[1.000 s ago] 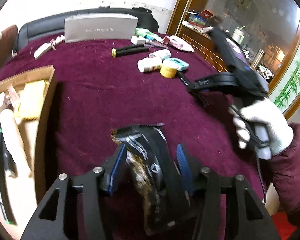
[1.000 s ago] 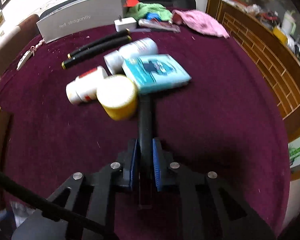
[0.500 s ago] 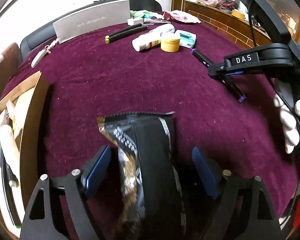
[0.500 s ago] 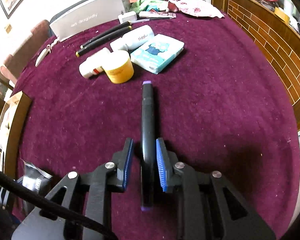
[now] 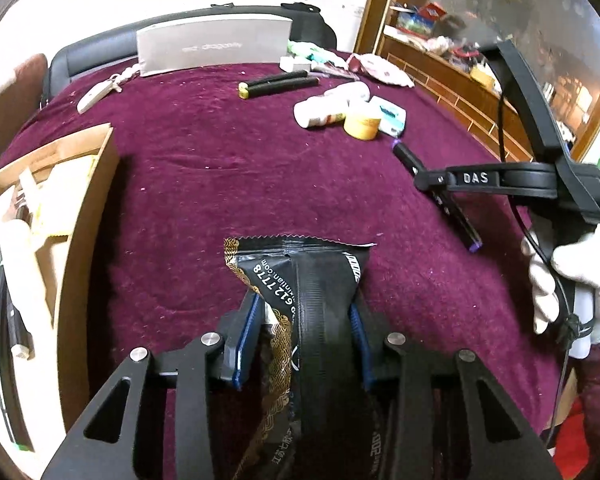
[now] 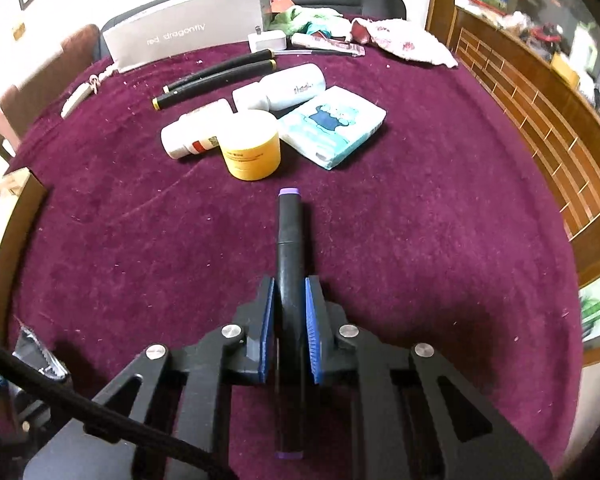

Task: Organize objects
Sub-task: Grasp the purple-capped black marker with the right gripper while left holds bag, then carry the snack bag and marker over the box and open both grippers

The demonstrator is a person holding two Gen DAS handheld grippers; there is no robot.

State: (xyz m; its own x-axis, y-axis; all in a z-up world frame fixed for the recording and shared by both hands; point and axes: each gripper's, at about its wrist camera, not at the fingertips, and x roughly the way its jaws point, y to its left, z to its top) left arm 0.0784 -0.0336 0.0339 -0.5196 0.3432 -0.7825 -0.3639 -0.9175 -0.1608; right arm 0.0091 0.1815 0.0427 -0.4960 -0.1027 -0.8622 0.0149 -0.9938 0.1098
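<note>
my left gripper (image 5: 304, 320) is clenched on a black snack packet (image 5: 300, 280) over the near edge of the table (image 5: 220, 168), with the open cardboard box (image 5: 80, 208) at nine o'clock. my right gripper (image 6: 290, 308) is clamped on a black marker (image 6: 289, 240) with purple ends, its tip pointing to twelve o'clock at the yellow jar (image 6: 250, 144), white bottles (image 6: 284, 88) and tissue pack (image 6: 332, 124).

Both wrist views low, forward over table (image 5: 204, 184) — shared clutter.

two white bottles (image 6: 278, 90), two black sticks (image 6: 216, 80), one yellow jar (image 6: 250, 146)
</note>
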